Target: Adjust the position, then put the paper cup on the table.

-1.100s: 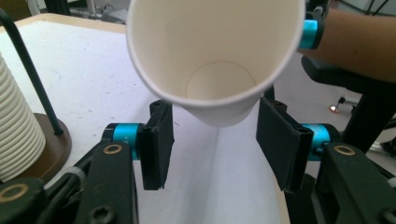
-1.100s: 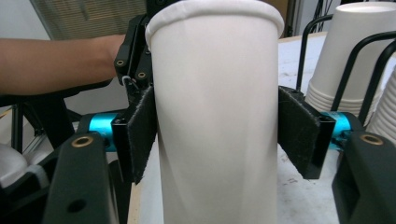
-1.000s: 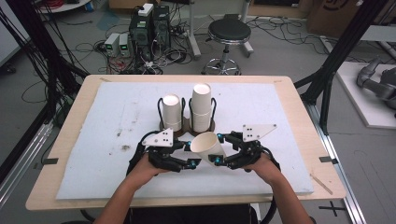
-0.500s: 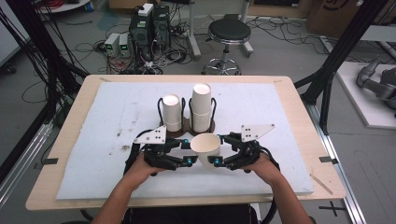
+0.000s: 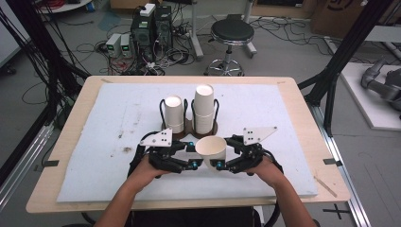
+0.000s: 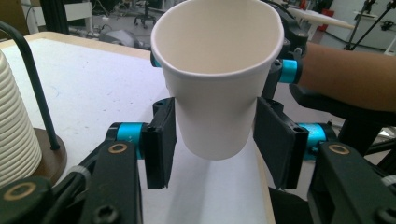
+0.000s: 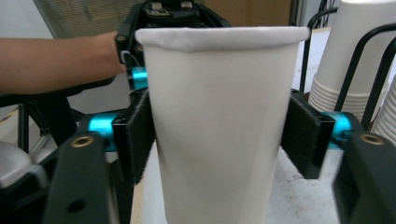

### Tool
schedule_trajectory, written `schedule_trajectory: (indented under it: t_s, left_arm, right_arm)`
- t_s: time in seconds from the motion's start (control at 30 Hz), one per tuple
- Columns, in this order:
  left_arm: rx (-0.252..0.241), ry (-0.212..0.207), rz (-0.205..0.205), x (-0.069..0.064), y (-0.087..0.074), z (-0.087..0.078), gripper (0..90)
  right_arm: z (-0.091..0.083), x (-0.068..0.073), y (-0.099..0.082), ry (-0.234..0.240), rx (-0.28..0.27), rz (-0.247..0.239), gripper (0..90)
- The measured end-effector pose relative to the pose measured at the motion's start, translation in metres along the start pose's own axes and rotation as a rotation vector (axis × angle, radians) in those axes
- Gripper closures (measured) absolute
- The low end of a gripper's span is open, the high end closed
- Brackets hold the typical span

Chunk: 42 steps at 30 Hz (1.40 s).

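Paper cup [image 5: 211, 149] is hanging upright and mouth-up just above the white mat [image 5: 94, 142], toward the 6 o'clock side of the wooden surface [image 5: 52, 179], between the two claws; the left claw [image 5: 194, 154] is reaching in from 9 o'clock and the right claw [image 5: 224, 153] from 3 o'clock, each with a hand behind it.

In the left gripper view the left claw [image 6: 215, 140] is standing at its narrowest, its two black pads pressing on the lower half of the paper cup [image 6: 215, 107], one at 9 o'clock and one at 3 o'clock of the wall; the base of the cup is floating clear of the mat.

In the right gripper view the right claw [image 7: 217, 135] is gripping at a fairly wide spread; its jaws have just been closing, with the paper cup [image 7: 219, 130] between them, and both pads are lying against the wall below the rim; the rim is looking slightly bent at its 10 o'clock corner.

At 12 o'clock from the held cup, a tall stack of cups [image 5: 204, 109] is standing inside a black wire holder [image 5: 189, 132]; at 11 o'clock a shorter stack [image 5: 173, 113] is sitting in the neighbouring holder; both stacks are staying apart from the claws.
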State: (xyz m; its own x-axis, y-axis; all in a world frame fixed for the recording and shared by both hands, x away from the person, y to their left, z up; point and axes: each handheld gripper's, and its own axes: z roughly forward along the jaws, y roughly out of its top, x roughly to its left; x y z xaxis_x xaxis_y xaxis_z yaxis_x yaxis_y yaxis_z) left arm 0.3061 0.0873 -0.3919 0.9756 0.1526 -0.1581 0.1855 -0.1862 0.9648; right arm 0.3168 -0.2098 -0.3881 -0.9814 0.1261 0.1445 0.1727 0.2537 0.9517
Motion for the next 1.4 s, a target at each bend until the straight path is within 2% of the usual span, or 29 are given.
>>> schedule_trajectory:
  t_s: [0.1,0.33,0.63,0.8,0.93,1.17,1.4]
  left_arm:
    - [-0.001,0.017,-0.004,0.001,0.0,-0.001,47.0]
    - [-0.014,0.089,-0.016,0.003,-0.009,-0.014,39.7]
    - [-0.048,0.24,-0.021,0.007,-0.017,-0.043,33.3]
    - [-0.069,0.331,-0.037,0.007,-0.018,-0.059,27.6]
    - [-0.087,0.379,-0.047,0.009,-0.019,-0.072,24.8]
    - [-0.118,0.427,-0.05,0.008,-0.021,-0.087,24.7]
    - [-0.12,0.429,-0.05,0.009,-0.02,-0.087,24.8]
  right_arm:
    - [-0.001,-0.001,0.0,-0.012,-0.002,-0.01,36.4]
    - [-0.008,-0.003,0.0,-0.052,-0.022,-0.006,36.5]
    - [-0.022,-0.009,0.0,-0.162,-0.075,-0.004,36.5]
    - [-0.027,-0.012,-0.001,-0.229,-0.079,0.008,36.3]
    - [-0.027,-0.016,-0.001,-0.279,-0.09,0.009,36.2]
    - [-0.031,-0.019,-0.001,-0.311,-0.107,0.017,36.2]
    - [-0.041,-0.017,-0.002,-0.341,-0.12,0.016,35.9]
